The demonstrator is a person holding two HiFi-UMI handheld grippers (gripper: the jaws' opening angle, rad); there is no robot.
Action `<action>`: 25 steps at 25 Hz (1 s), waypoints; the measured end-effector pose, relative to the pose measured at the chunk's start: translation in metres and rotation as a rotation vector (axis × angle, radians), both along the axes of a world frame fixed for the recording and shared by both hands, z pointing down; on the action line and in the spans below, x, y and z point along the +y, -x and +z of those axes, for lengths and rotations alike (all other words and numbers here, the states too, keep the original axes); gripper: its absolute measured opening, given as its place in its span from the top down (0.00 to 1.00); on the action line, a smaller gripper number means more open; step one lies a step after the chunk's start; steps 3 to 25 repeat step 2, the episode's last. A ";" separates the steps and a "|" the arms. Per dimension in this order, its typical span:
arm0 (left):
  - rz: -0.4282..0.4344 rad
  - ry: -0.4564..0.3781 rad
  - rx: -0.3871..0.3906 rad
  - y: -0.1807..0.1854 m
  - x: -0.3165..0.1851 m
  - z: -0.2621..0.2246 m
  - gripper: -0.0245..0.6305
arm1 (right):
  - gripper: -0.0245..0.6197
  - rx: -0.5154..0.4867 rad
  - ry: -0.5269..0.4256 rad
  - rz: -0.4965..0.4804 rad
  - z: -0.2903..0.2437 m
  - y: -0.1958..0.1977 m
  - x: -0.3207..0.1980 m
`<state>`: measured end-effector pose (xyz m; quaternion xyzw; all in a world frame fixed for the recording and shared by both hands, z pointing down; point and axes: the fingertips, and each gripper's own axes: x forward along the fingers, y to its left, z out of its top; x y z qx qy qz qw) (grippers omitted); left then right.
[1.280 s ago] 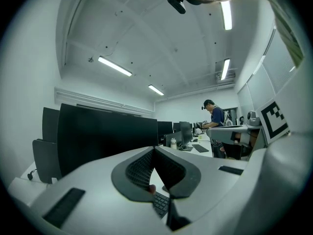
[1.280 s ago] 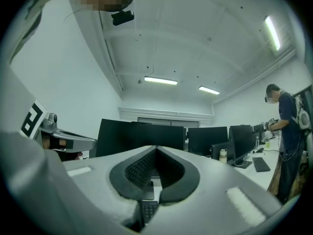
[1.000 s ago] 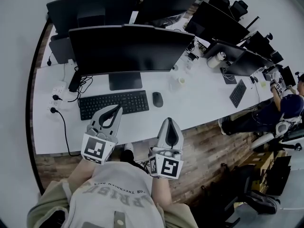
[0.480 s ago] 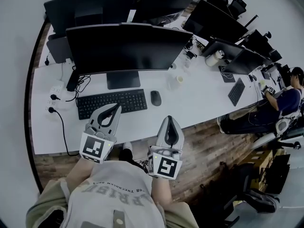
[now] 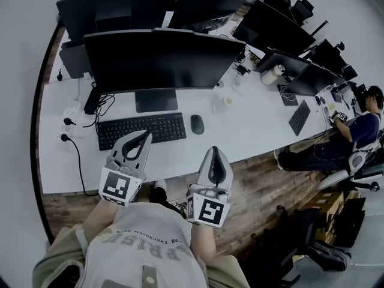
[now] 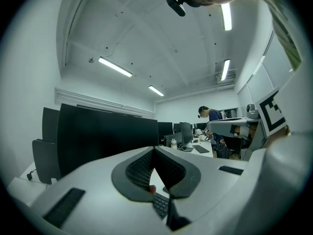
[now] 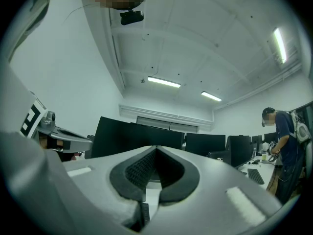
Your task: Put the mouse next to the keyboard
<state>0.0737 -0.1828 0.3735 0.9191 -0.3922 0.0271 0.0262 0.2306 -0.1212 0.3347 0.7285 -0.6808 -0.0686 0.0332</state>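
Black and oval, the small plastic mouse (image 5: 197, 124) sits on the white desk (image 5: 252, 131), just right of the flat black keyboard (image 5: 142, 131). Its long side points away from me. It lies ahead of my right gripper (image 5: 215, 153) and a little to the left, so I think that gripper is nearer than my left gripper (image 5: 146, 137). Both are pinched closed and hold nothing.

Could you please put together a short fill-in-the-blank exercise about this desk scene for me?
The small black oval mouse lies on the white desk, to the ____ of the flat black keyboard.
The jaws of the left gripper are ____, with nothing between them.
The right gripper holds ____.
Behind the keyboard stands a large dark ____.
Missing words: right; shut; nothing; monitor.
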 end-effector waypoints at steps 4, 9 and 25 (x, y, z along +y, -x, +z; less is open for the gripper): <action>-0.007 0.014 -0.011 0.001 0.000 0.005 0.95 | 0.96 0.001 0.002 0.001 0.001 -0.002 0.000; -0.007 0.014 -0.011 0.001 0.000 0.005 0.95 | 0.96 0.001 0.002 0.001 0.001 -0.002 0.000; -0.007 0.014 -0.011 0.001 0.000 0.005 0.95 | 0.96 0.001 0.002 0.001 0.001 -0.002 0.000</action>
